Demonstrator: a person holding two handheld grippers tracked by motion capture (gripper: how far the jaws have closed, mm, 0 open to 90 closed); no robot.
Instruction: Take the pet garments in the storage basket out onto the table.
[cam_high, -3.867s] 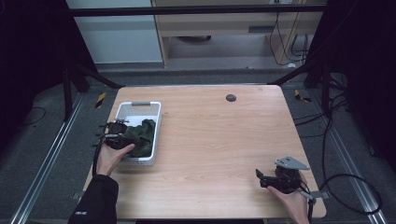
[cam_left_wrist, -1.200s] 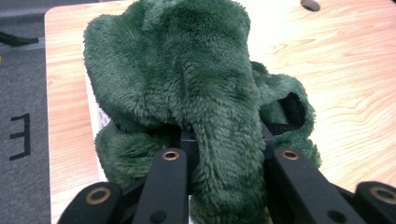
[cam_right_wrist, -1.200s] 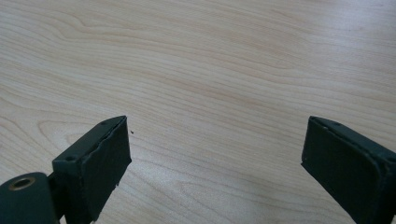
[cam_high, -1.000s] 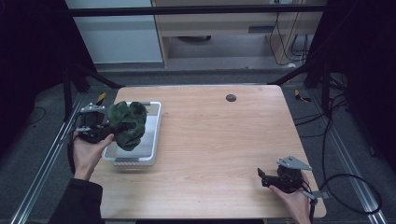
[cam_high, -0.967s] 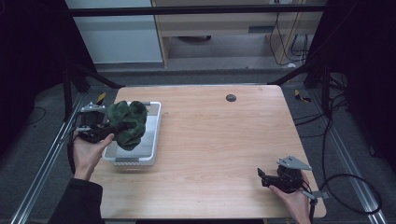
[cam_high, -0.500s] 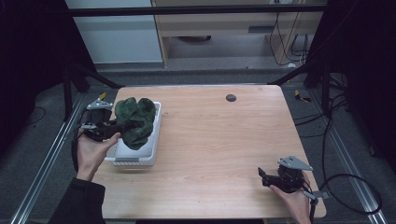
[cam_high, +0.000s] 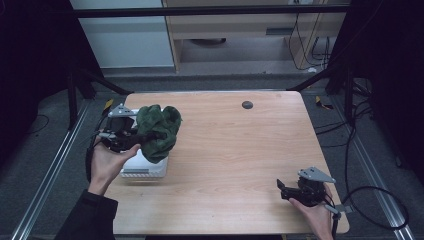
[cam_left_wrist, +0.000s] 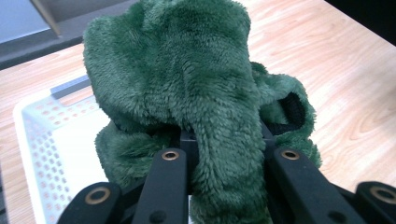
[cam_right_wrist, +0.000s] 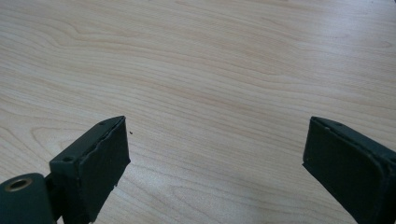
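Green plush (cam_high: 158, 131) hangs clamped in the left gripper (cam_high: 131, 138) above the white basket (cam_high: 145, 166), while the right gripper (cam_high: 286, 189) rests on the table (cam_high: 240, 150), jaws apart

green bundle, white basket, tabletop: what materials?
Green bundle: plush fleece-like fabric, by its dense matte fuzzy pile. White basket: probably moulded plastic, with smooth walls and regular punched holes. Tabletop: light wood or wood-look laminate, with visible grain and a soft sheen.

green fleece cloth (cam_high: 158, 131): fuzzy, bunched into a lump, pinched in left claw (cam_left_wrist: 227, 154), hanging above white perforated basket (cam_high: 146, 167) at surface's 9 o'clock edge, drooping over basket's right rim
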